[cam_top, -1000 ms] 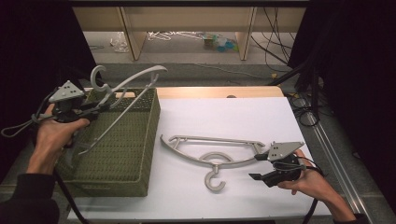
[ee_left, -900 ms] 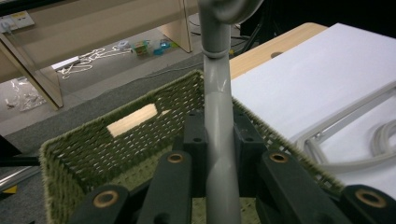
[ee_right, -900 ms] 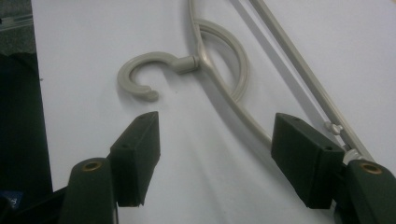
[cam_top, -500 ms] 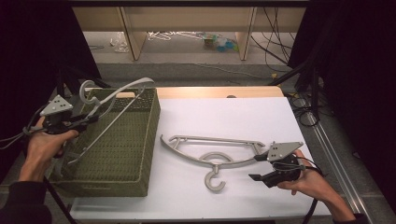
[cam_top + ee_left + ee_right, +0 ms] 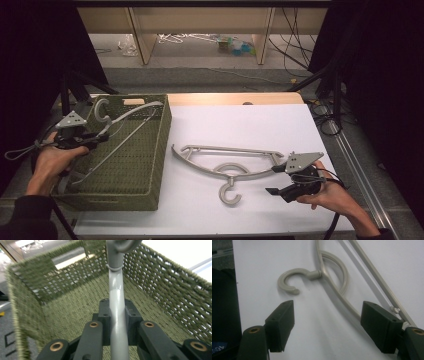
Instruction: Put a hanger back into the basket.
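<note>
left gripper point(image 5: 95, 137) clamping hanger point(image 5: 131, 111) inside basket point(image 5: 159, 150) rim

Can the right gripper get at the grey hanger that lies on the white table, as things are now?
Probably yes. The right gripper is open beside the hanger on the white table; nothing lies between them, and the hanger's arm already runs between its jaws.

tongs point(image 5: 276, 190): black jaws, brass screws | grey three-cornered plates | black cables | dark sleeves
</note>
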A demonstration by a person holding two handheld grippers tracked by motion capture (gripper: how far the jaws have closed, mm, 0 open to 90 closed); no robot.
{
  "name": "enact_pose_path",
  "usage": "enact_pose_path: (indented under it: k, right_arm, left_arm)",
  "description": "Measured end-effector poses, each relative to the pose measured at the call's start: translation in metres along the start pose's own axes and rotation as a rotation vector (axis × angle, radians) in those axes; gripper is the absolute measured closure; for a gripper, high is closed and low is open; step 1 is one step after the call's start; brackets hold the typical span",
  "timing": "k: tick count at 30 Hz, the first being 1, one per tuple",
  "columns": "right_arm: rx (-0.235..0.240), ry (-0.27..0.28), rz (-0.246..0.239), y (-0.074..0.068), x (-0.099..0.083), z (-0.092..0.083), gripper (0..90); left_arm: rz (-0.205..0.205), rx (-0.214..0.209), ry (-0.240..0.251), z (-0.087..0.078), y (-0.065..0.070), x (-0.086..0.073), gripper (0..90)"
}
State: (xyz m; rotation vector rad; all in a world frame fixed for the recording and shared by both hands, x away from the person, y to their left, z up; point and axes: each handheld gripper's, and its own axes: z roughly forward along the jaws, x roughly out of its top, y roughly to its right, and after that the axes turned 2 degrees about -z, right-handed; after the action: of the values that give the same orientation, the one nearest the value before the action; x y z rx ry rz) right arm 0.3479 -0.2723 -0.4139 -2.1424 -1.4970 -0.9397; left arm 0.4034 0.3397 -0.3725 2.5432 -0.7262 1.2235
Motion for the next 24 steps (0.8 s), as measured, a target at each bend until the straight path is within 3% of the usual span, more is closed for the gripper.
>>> enact_pose_path:
  k: [4, 6, 10, 12, 15, 16, 18, 22, 24]
  right_arm:
    - [0.006, -0.007, -0.002, 0.0, 0.0, 0.001, 28.0]
    - [0.007, -0.006, -0.004, -0.001, -0.001, 0.002, 28.0]
    - [0.011, -0.011, -0.002, -0.001, -0.001, 0.001, 28.0]
    - [0.007, -0.008, -0.003, -0.001, -0.002, 0.002, 28.0]
    - [0.006, -0.007, 0.0, 0.0, -0.002, 0.003, 27.8]
    - [0.006, -0.012, 0.003, 0.0, -0.002, 0.003, 27.7]
    - [0.008, -0.014, -0.002, 0.0, -0.002, 0.004, 27.7]
    - [0.007, -0.015, 0.008, 0.0, -0.002, 0.004, 27.6]
    - [0.007, -0.015, 0.003, 0.0, -0.003, 0.005, 27.5]
  left_arm:
    - [-0.01, -0.011, -0.054, 0.015, 0.003, -0.002, 78.9]
    - [0.021, -0.014, -0.112, 0.02, 0.0, -0.004, 78.8]
    - [-0.022, -0.016, -0.145, 0.031, -0.002, -0.011, 77.7]
    - [-0.069, 0.012, -0.15, 0.033, -0.005, -0.013, 74.7]
    - [-0.08, 0.039, -0.158, 0.033, -0.007, -0.014, 72.4]
    - [-0.109, 0.07, -0.159, 0.033, -0.007, -0.015, 71.0]
    - [-0.118, 0.111, -0.15, 0.032, -0.009, -0.016, 69.0]
    - [-0.143, 0.144, -0.159, 0.031, -0.012, -0.02, 65.5]
    - [-0.194, 0.169, -0.165, 0.028, -0.015, -0.022, 60.9]
